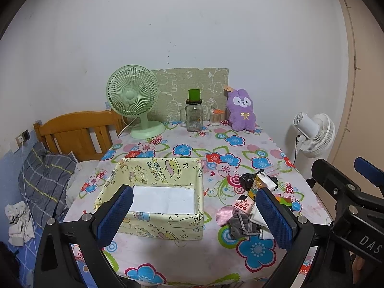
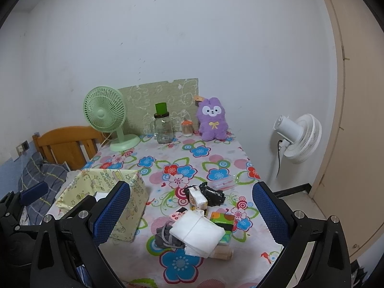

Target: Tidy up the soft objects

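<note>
A yellow cartoon-print box [image 1: 165,170] [image 2: 134,187] with a white bottom stands open on the floral tablecloth [image 1: 192,148], straight ahead of my left gripper [image 1: 195,212], which is open and holds nothing. To the box's right lies a small heap: a white folded cloth [image 2: 199,232], a grey drawstring pouch [image 2: 165,237] [image 1: 242,225], a tissue pack [image 2: 197,198], a black crumpled bag [image 2: 213,195] [image 1: 247,180] and a green packet [image 2: 222,218]. My right gripper [image 2: 192,211] hangs open above this heap, touching none of it. A purple plush rabbit [image 1: 241,111] [image 2: 212,120] sits at the table's far end.
At the far end stand a green desk fan [image 1: 133,96] [image 2: 105,112], a glass jar with a green cap [image 1: 194,112] [image 2: 163,124] and a small swab jar [image 1: 217,117]. A wooden bed headboard [image 1: 76,129] and pillow lie left. A white floor fan [image 2: 300,136] stands right.
</note>
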Available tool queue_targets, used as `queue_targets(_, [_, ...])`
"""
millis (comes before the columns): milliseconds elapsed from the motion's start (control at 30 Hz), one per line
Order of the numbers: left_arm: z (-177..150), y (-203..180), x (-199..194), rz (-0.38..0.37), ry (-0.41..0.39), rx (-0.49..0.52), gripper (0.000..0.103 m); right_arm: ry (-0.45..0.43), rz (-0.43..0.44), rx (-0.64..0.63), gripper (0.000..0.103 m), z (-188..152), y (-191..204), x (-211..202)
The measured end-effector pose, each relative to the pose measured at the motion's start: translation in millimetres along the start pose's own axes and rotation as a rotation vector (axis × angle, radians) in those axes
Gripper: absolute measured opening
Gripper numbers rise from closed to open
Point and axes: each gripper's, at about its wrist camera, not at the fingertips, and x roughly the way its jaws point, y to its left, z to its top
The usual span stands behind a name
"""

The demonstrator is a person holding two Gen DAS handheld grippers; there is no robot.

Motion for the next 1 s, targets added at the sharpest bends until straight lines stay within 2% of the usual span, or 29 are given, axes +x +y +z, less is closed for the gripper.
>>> queue_targets(1000, [4.0, 3.2, 2.7, -0.015, 0.018, -0.002, 0.103, -0.004, 0.001, -0.005, 0.103, 8.5, 0.1, -7.2])
